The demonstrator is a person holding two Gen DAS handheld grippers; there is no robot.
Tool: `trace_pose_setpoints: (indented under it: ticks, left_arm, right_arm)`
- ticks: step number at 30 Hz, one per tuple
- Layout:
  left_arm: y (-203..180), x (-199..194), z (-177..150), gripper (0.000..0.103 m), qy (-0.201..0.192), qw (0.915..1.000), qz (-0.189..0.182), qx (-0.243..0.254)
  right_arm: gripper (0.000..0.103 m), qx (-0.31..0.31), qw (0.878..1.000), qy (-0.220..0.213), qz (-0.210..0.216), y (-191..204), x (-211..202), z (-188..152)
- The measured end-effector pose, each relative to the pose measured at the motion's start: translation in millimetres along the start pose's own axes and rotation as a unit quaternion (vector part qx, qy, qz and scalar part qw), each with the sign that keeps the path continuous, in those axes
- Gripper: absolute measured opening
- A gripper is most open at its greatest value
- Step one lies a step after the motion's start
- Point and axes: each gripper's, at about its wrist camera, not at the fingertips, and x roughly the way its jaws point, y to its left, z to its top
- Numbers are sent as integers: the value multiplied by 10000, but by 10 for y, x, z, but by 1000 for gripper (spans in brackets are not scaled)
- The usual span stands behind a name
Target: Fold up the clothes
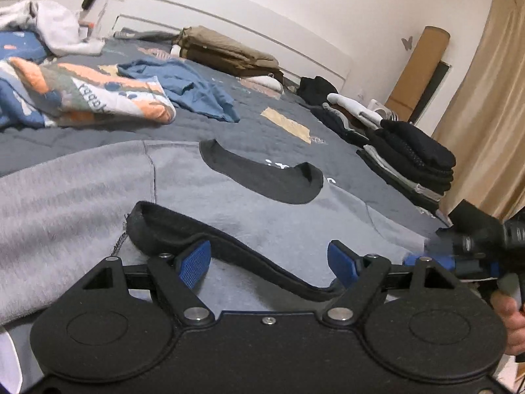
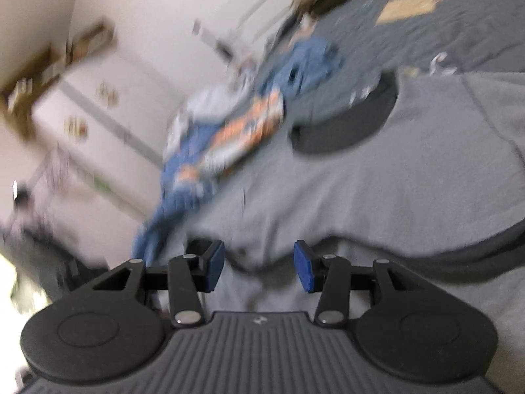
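Observation:
A grey sweatshirt (image 1: 82,197) lies spread front-up on the bed, its black collar (image 1: 262,177) toward the headboard. Its black hem band (image 1: 249,256) curls up and runs across between the blue pads of my left gripper (image 1: 269,262). That gripper stands wide open, and the pads do not press the band. In the blurred right wrist view, my right gripper (image 2: 259,266) is open over the sweatshirt (image 2: 393,197), with rumpled grey cloth between its pads. The hem band (image 2: 485,249) passes to its right. A hand (image 1: 507,318) holding the right gripper shows at the left wrist view's right edge.
A stack of folded dark clothes (image 1: 416,161) sits at the bed's right edge. A crumpled blue garment (image 1: 183,88) and a patterned blanket (image 1: 98,95) lie at the left. Folded olive cloth (image 1: 223,52) rests by the headboard. A beige curtain (image 1: 492,98) hangs right.

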Motion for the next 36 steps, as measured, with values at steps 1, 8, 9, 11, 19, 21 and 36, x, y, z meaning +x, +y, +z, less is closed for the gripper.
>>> trace_pose_setpoints:
  ticks: [1,8,9,11,19,21,36]
  left_arm:
    - [-13,-17,7,77,44,10000,-43,11]
    - [-395,94,-198,77,1286,9785,-1326,914]
    - [-435,152,-231,77,1367,9770,-1334,945]
    - [-478,260,-263,77,1439,9764,-1303,951]
    - [-175,460,-35,77,408,9971,-590,240]
    - [-107,422,6,77,227,9989,-400,122]
    - [-203,-188,35,81,-172,9996,-49,-223]
  right_arm:
    - [46,-84,9997,192,-88,-13,32,-16]
    - [46,208,9947,176,-987,-378,61,-73]
    - [46,302,9937,88,-1079,-435,40,-65]
    - [46,416,9919,-78,-1194,-531,7,-49]
    - [46,242,9745,-1328,-1792,-637,-227,-26]
    - [46,299,9679,-1630,-1888,-678,-308,0]
    - [53,387,9709,-1454,-1865,-523,-722,-119]
